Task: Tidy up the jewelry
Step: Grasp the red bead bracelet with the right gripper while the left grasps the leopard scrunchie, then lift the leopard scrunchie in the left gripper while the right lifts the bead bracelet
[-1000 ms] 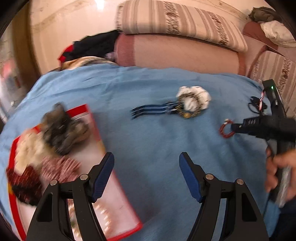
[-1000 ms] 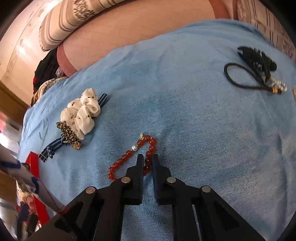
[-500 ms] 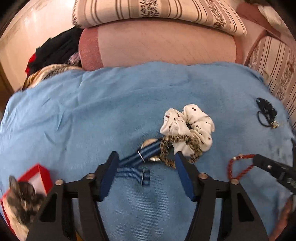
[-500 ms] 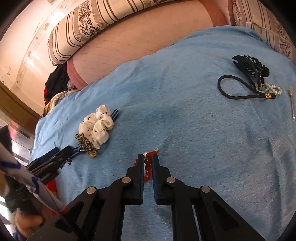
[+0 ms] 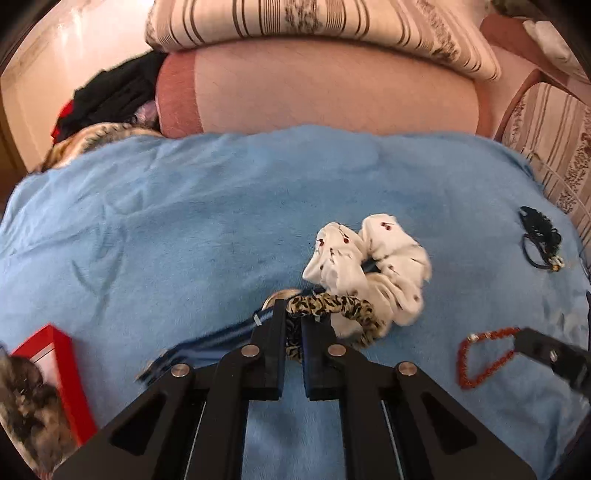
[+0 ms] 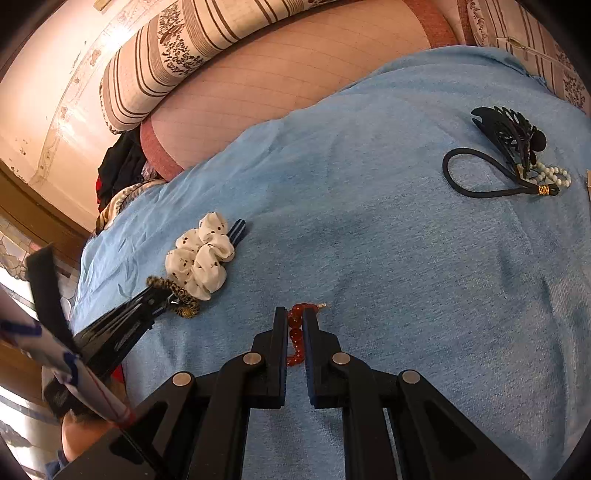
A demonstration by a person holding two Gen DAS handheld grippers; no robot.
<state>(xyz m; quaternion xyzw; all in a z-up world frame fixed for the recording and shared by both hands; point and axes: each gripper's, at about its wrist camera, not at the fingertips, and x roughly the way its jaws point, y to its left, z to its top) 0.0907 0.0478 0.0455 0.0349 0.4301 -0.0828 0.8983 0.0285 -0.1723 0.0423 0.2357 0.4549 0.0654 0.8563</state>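
My left gripper [image 5: 293,325] is shut on a leopard-print scrunchie [image 5: 332,306] that lies on the blue blanket beside a white spotted scrunchie [image 5: 373,266] and a blue striped watch strap [image 5: 218,338]. My right gripper [image 6: 295,321] is shut on a red bead bracelet [image 6: 295,332]; the bracelet also shows in the left wrist view [image 5: 480,358], at the right. In the right wrist view the left gripper [image 6: 162,295] sits at the leopard scrunchie [image 6: 181,295], next to the white scrunchie [image 6: 201,258].
A red box [image 5: 62,373] with hair accessories stands at the lower left. A black hair claw [image 6: 506,133], a black hair tie [image 6: 476,177] and pale beads [image 6: 554,173] lie at the far right. Striped cushions [image 5: 314,26] border the blanket's far edge.
My left gripper has moved from the red box to the scrunchies and shut on the leopard-print one. My right gripper has kept hold of the red bracelet and shifted slightly.
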